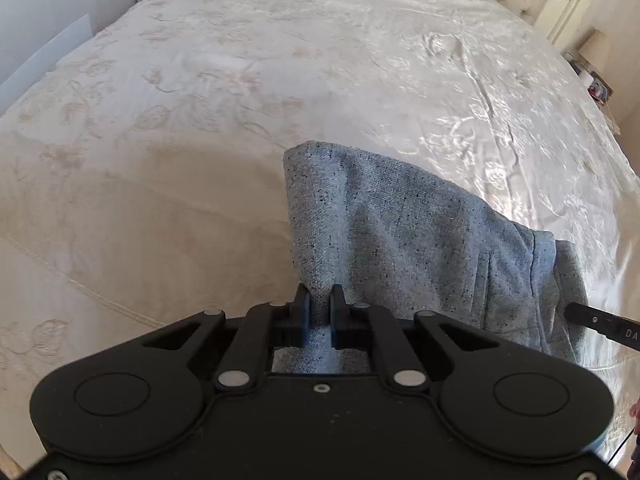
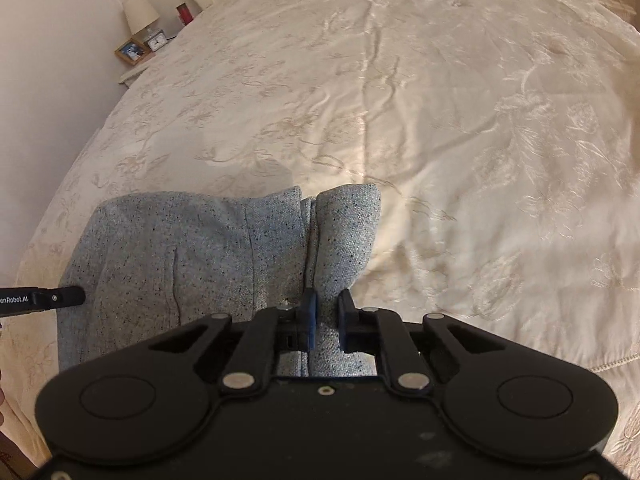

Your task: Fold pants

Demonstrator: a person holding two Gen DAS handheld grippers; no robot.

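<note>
On a bed spread with an embroidered cream coverlet (image 1: pixel 224 80), I had both grippers clamped on a pair of grey speckled pants (image 1: pixel 400 232), lifting one end of the folded bundle clear of the bedding.

My left gripper (image 1: pixel 320 308) had its fingers pinched nearly together on a ridge of cloth at the garment's left edge, the fabric rising from the 6 o'clock position of that view toward a rounded fold at 12 o'clock of the gripper. At 3 o'clock in the same view, the tip of my other tool reached the cloth's far edge.

My right gripper (image 2: pixel 328 312) was likewise closed down on a thick bunch of the pants at their right edge, with seams and a pocket slit spread away toward 9 o'clock. A bedside lamp (image 2: pixel 140 12) and framed photo (image 2: pixel 132 51) stood at 11 o'clock, well apart from the work.

I judged the step in hand to be a fold-over: both corners gripped and raised. The next move called for carrying both edges together, level and at even tension, across the remaining cloth, then lowering squarely before letting go.
</note>
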